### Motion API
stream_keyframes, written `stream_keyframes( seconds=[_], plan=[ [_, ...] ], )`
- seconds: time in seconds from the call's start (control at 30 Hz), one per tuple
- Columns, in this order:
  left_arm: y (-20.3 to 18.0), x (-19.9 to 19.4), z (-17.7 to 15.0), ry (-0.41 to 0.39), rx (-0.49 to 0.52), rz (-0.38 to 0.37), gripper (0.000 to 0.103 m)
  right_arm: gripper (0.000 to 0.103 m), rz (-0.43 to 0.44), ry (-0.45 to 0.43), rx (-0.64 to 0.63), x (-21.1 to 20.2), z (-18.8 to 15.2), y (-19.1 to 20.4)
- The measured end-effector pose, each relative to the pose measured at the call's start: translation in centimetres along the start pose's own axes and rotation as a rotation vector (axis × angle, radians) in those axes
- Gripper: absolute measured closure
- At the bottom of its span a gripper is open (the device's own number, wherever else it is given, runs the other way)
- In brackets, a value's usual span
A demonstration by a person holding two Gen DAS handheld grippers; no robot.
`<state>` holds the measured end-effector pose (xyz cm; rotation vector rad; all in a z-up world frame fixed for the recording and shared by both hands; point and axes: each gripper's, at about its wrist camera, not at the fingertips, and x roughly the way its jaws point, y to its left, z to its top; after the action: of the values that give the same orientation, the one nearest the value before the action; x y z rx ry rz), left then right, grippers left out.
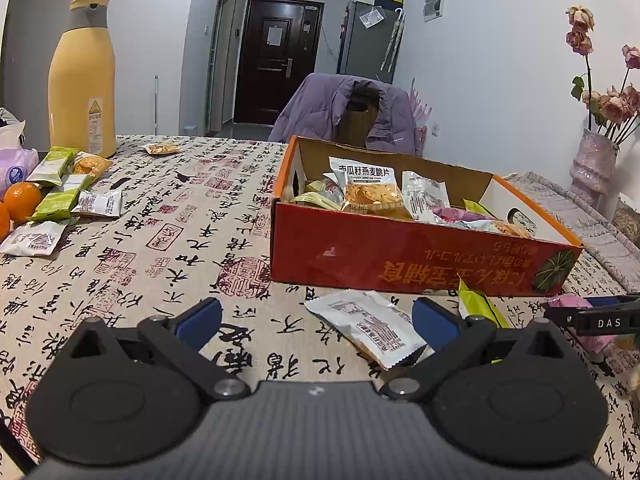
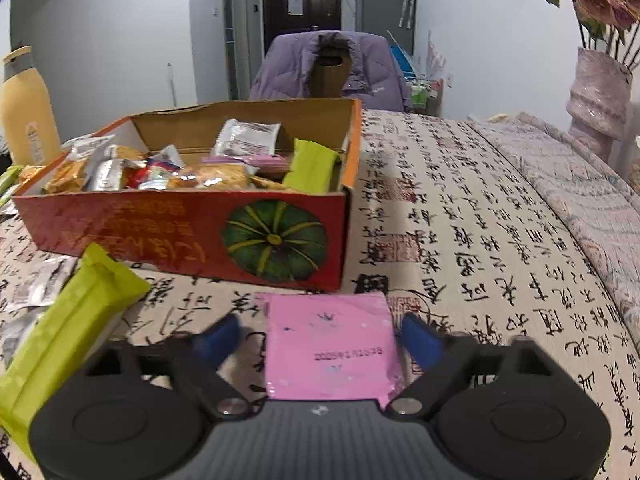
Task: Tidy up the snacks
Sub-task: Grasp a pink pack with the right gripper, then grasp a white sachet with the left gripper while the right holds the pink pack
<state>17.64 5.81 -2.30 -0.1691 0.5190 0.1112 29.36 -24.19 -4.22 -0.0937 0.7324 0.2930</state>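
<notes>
Right gripper (image 2: 320,334) is low over the cloth, jaws apart, with a pink packet (image 2: 330,344) lying flat between them; the right pad sits just at the packet's edge, the left pad (image 2: 222,336) stands clear of it, so no squeeze is showing. Ahead of those jaws the red box (image 2: 180,232) shows its pumpkin-printed wall, heaped with snacks, a green packet (image 2: 312,166) leaning in its near right corner. Left of the jaws a second green packet (image 2: 68,336) lies slanted on the cloth. The right wrist view alone gives the open stretch of tablecloth (image 2: 480,240) right of the box, running to the table's rounded edge, bare of packets. Over on the left wrist view, the left gripper (image 1: 316,320) has its jaws wide apart and holding nothing; a white packet (image 1: 368,326) lies between them, nearer the right pad, and whether it touches that pad I cannot tell. This view alone shows what the other misses: loose packets (image 1: 60,196) and an orange (image 1: 22,200) far left of the jaws, a yellow flask (image 1: 82,80) behind them, one small packet (image 1: 162,148) well ahead. Between that pile and the box's left wall the cloth is free. The right gripper's arm pokes in at the far right, over a sliver of pink.
</notes>
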Motion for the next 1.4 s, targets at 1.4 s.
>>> stream_keyframes(
  seconds=[1.4],
  plan=[
    [-2.0,2.1,1.3,0.123,0.016,0.083,0.000,0.042,0.008,-0.338,0.091,-7.1,-3.1,1.1]
  ],
)
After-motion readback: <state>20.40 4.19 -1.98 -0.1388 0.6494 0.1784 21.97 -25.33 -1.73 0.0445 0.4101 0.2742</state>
